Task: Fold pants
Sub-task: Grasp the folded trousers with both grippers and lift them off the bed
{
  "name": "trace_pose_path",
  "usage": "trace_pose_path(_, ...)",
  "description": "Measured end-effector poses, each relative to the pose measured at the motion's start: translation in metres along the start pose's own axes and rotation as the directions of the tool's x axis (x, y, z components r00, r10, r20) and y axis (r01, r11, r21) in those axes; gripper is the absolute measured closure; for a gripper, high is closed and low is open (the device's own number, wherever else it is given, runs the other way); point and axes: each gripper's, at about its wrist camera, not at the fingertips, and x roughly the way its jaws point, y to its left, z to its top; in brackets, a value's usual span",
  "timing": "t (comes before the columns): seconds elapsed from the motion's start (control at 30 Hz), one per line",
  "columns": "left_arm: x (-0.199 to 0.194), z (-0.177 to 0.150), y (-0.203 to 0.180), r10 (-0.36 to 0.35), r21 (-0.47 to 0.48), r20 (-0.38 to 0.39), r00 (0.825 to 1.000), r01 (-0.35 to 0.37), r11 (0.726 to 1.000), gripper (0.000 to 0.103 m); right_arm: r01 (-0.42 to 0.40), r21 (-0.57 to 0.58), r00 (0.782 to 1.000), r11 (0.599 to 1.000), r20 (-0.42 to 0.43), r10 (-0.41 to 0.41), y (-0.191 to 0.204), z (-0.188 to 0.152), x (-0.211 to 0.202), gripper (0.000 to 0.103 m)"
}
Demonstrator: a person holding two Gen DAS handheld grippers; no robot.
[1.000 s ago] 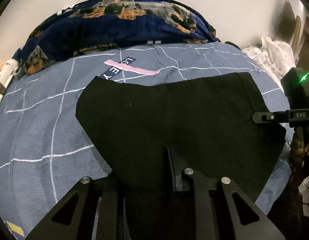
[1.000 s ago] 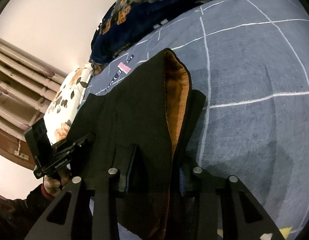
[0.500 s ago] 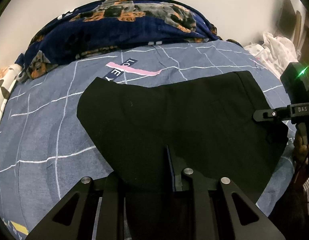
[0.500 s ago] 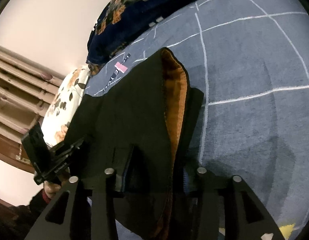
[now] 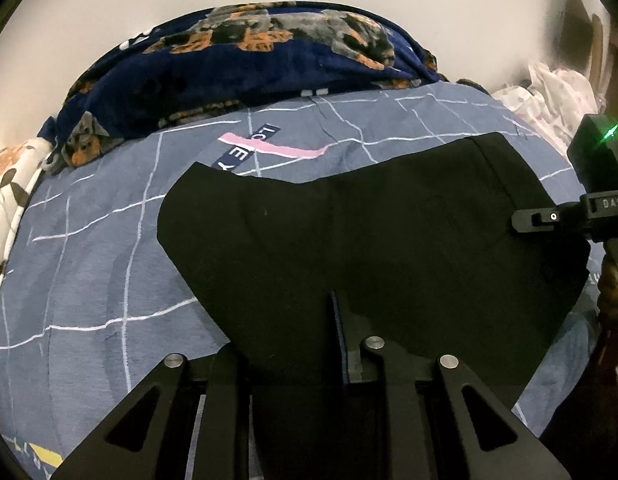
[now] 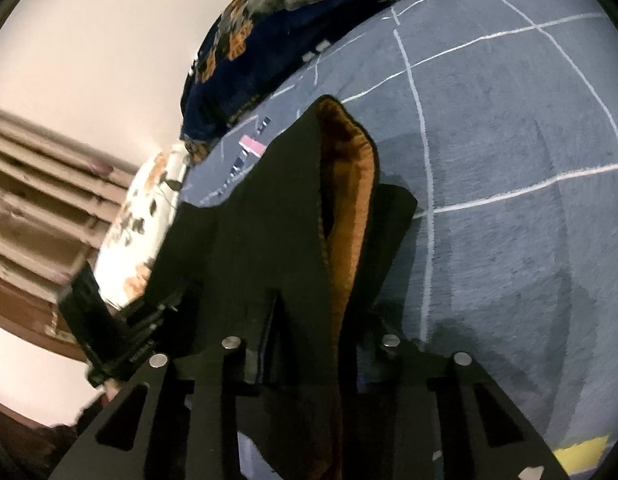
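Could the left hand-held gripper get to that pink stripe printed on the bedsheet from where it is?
Probably not yet: the left hand-held gripper is shut on the black pants, which lie between it and the pink stripe.

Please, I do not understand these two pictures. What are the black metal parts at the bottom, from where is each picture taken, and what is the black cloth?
No robot here: a person holds a two-finger gripper in each hand, and each carries a wide-angle camera looking along its fingers. One picture comes from the left gripper, the other from the right gripper; the black bars are their own fingers. Black pants with an orange lining lie on a bed with a blue-grey checked sheet. A dark blue printed blanket is bunched behind. Both grippers have the pants' fabric between their fingers; the right jaws have just been closing.
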Motion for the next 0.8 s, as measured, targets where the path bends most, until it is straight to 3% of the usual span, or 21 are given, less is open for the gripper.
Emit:
trace_pose_path(0.23,-0.013,0.009,0.018,0.022,-0.022,0.027,0.999,-0.022,1.000,0.090,-0.078,-0.011,0.997,0.997,0.002,0.078,0.031,0.013,0.007,0.081)
trace_pose_path(0.33,-0.016,0.014,0.033,0.036,-0.046,0.035,0.999,-0.034,0.998,0.090,-0.055,-0.033,0.998,0.998,-0.016,0.054,0.045,0.023,0.021,0.082)
trace_pose_path(0.5,-0.018,0.028,0.063,0.061,-0.095,0.061,0.996,-0.055,0.994,0.091,-0.102,-0.003,0.994,0.995,-0.026,0.102,0.057,0.042,0.044,0.083)
trace_pose_path(0.8,-0.025,0.077,0.118,0.175,-0.132,0.153,0.973,-0.155,0.979,0.092,-0.183,-0.054,0.983,0.982,-0.015,0.183,0.098,0.105,0.090,0.083)
